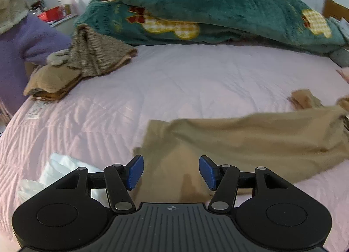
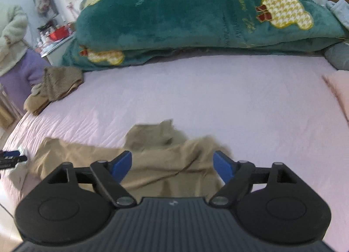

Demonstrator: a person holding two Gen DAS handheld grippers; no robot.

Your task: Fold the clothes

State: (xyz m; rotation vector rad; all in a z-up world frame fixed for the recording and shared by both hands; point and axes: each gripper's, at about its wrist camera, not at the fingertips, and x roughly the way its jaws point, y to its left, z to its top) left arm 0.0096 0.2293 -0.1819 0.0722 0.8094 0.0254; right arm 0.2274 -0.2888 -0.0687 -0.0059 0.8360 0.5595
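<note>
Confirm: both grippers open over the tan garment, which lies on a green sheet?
Not quite. The sheet is pale pink, as the right wrist view shows; green is the blanket heaped at the far side. The rest holds: left gripper and right gripper are open over the tan garment.

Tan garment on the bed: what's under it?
Under the tan garment only the pink bedsheet shows around its edges. Whatever is beneath the cloth itself is covered. Both grippers hover open above it.

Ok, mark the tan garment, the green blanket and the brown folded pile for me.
tan garment [image 2: 157, 171]: right wrist view, on its wrinkled middle.
green blanket [image 2: 185, 16]: right wrist view, on its plush upper face.
brown folded pile [image 1: 96, 55]: left wrist view, on the top striped piece.
</note>
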